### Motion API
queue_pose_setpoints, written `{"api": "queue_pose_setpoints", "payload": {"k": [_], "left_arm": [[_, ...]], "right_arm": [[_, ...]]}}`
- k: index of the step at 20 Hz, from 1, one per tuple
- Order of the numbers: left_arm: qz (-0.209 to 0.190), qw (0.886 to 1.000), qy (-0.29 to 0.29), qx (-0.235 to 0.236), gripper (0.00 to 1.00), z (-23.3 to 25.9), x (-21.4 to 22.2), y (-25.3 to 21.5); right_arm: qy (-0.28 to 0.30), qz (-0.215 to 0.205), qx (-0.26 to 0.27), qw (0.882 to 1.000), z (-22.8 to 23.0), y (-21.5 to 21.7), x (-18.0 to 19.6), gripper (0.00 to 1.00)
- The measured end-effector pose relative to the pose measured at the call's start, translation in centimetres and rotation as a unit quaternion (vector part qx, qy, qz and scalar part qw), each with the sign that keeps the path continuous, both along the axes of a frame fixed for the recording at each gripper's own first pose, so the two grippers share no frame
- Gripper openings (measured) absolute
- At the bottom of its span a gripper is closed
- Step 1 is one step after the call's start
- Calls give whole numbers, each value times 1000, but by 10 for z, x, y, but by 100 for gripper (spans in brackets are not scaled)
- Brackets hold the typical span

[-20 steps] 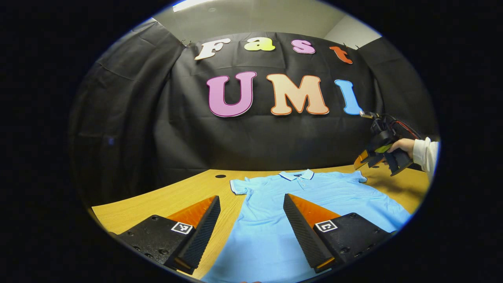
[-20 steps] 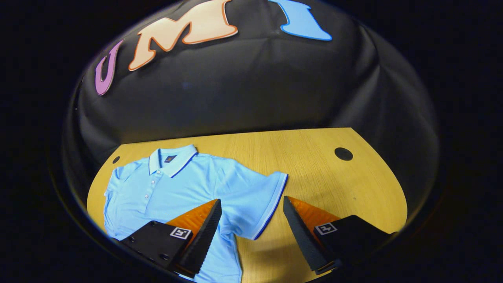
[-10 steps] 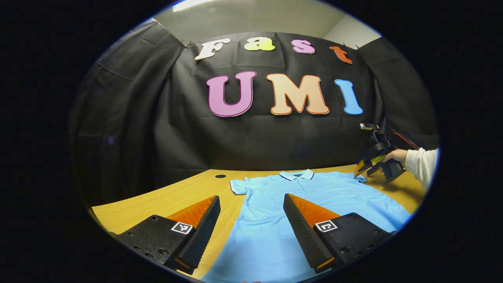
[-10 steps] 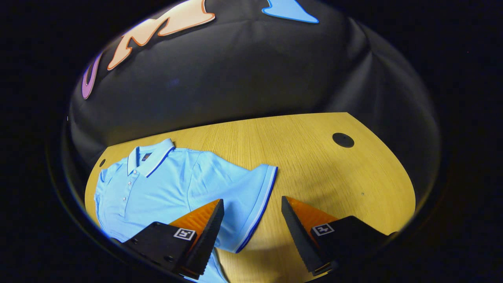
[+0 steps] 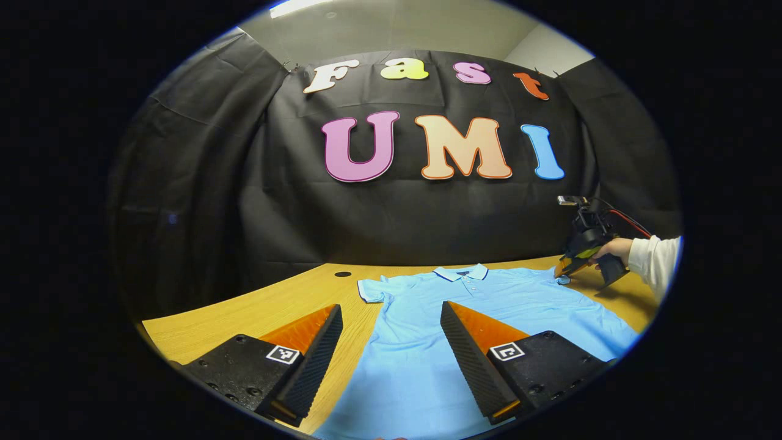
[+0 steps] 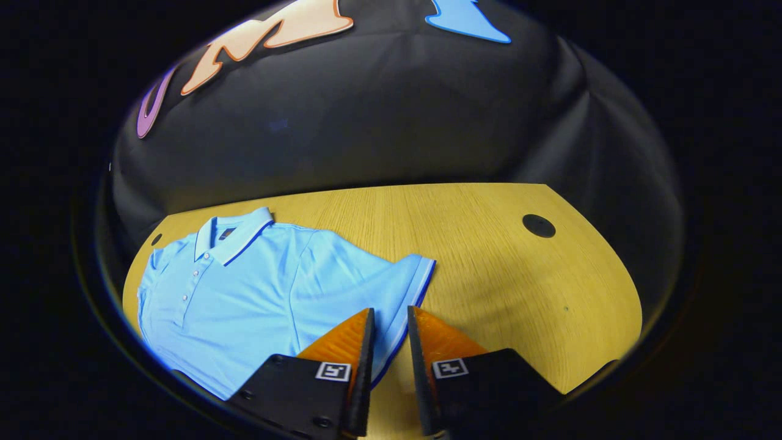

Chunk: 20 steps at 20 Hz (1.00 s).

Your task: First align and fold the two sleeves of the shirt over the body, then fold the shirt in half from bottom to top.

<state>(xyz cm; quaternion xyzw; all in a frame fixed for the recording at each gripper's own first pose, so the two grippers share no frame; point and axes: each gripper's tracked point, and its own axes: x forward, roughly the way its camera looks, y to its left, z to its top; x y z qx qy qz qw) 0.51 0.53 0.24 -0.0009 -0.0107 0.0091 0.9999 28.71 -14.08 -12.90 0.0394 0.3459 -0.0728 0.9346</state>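
Light-blue polo shirt point(image 5: 489, 299) lay flat, collar toward the booth wall, on the wooden table point(image 6: 489, 244). At its sleeve cuff point(image 6: 410, 293), the right gripper point(image 6: 390, 330) had its fingers nearly together astride the cuff's edge; whether both pressed the cloth could not be told. Over the shirt's lower body, the left gripper point(image 5: 391, 330) hung with fingers spread wide, holding nothing.

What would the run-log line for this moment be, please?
stage: first sleeve fold | right gripper: closing around sleeve hem | left gripper: open above shirt | table
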Motion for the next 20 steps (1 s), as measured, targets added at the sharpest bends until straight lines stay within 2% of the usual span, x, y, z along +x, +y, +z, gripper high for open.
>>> {"api": "queue_pose_setpoints", "payload": {"k": [1,2,3,5,8,11,15,20], "left_arm": [[0,1000,0,0,96,0,0,1],[0,1000,0,-1,96,0,0,1],[0,1000,0,-1,96,0,0,0],[0,1000,0,-2,96,-1,0,0],[0,1000,0,-1,97,1,0,0],[0,1000,0,-1,96,0,0,0],[0,1000,0,-1,96,0,0,0],[0,1000,0,-2,96,0,-1,1]], "right_arm": [[0,1,-4,1000,0,1,0,29],[0,3,-10,1000,0,2,0,17],[-2,10,-9,1000,1,4,0,16],[-3,14,-14,1000,2,5,-1,6],[-8,15,-22,1000,5,8,0,6],[-39,26,-12,999,23,25,8,5],[-90,71,3,993,51,65,13,6],[-94,122,42,987,50,119,5,6]]}}
